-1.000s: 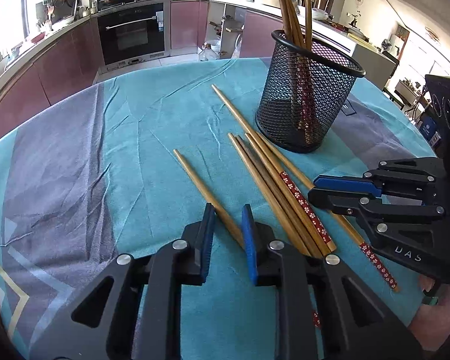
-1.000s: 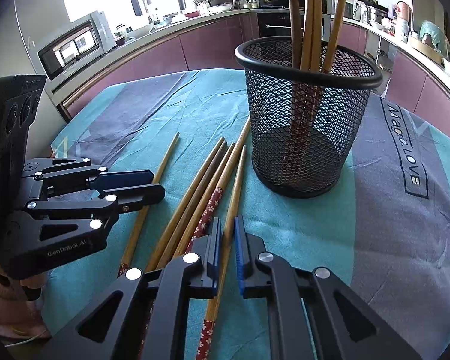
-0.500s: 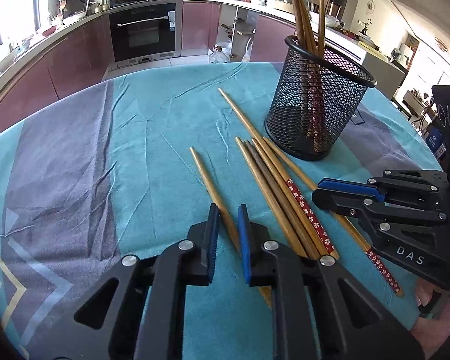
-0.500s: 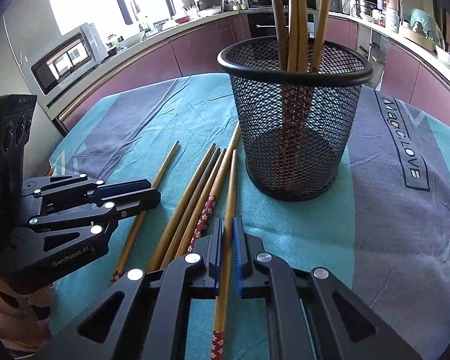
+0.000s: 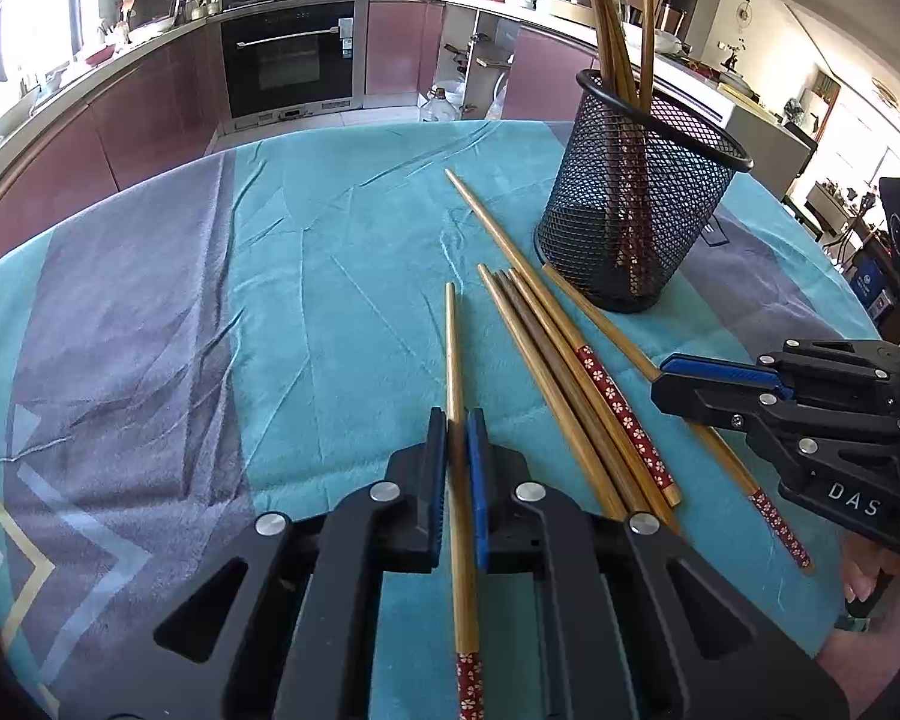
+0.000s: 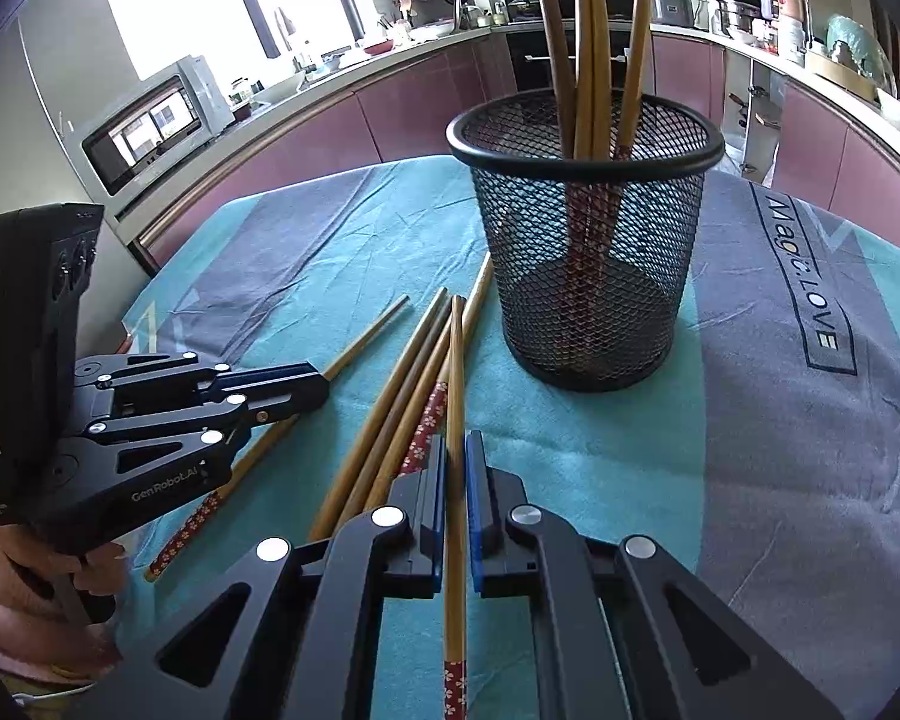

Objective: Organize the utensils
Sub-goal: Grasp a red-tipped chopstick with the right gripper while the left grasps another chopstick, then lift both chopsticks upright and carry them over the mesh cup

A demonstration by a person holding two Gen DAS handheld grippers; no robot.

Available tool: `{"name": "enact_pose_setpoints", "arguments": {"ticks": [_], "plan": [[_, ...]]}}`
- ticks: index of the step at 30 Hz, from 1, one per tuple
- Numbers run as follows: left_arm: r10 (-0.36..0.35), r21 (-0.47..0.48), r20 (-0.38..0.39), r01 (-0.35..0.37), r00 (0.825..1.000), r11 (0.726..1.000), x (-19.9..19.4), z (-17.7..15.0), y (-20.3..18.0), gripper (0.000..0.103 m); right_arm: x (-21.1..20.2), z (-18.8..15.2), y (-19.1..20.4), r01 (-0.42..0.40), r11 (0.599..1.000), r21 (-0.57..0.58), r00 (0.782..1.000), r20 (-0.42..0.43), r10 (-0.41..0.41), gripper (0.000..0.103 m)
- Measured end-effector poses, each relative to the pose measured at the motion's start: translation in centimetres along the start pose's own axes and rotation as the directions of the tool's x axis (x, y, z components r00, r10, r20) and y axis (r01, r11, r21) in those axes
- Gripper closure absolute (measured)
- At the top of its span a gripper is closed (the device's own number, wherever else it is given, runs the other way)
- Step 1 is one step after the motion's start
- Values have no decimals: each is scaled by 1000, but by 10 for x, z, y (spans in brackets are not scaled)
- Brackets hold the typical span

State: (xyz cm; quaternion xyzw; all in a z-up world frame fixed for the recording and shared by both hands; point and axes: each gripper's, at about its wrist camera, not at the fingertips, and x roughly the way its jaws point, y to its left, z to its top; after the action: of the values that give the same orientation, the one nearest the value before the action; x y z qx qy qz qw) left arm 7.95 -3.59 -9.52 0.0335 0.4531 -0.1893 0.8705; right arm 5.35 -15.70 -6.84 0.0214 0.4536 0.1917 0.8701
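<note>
My left claw [image 5: 457,420] is pinching one light bamboo chopstick with a red flowered end [image 5: 455,360]; its jaws have just been closing, and the stick now runs between the blue pads, its tip pointing toward the far edge of the surface. My right claw [image 6: 456,444] is likewise pressed onto a second bamboo chopstick with a red flowered handle [image 6: 455,360], which runs straight out from between its pads toward the black wire-mesh cup [image 6: 588,252]. The cup stands upright toward the far right part of the surface, on the teal and grey cloth [image 5: 330,300] that covers it, and it holds several chopsticks [image 6: 588,60] standing on end, leaning against its rim. A loose bundle of bamboo chopsticks [image 5: 570,372], one darker brown, lies flat on the cloth between the two claws, just beside the cup's base; one longer stick reaches past the others toward the far edge. In the right wrist view the left claw shows side-on at the left edge, with part of a hand [image 6: 30,588] gripping its handle.
</note>
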Motion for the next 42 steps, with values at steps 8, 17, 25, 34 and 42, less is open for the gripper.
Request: {"name": "enact_pose_setpoints", "arguments": {"ticks": [8,17,25,34,42], "plan": [[37,54,3,-37,999,998,7,7,-6,89,12,4,7,46,998,-47,999,-15,-47,96],[26,-1,6,-26,1000,1000,4,7,-1,96,4,3,3,1,1000,-13,1000,11,-1,98],[-53,-39,39,54,998,998,-16,9,5,96,-25,5,3,-72,997,-14,994,85,73,98],[-96,-31,113,101,989,994,-46,18,-4,96,-46,11,0,-102,995,-5,983,154,102,98],[-131,-6,162,134,978,991,-67,24,-13,96,-61,15,-4,-106,994,-6,974,199,105,98]]}}
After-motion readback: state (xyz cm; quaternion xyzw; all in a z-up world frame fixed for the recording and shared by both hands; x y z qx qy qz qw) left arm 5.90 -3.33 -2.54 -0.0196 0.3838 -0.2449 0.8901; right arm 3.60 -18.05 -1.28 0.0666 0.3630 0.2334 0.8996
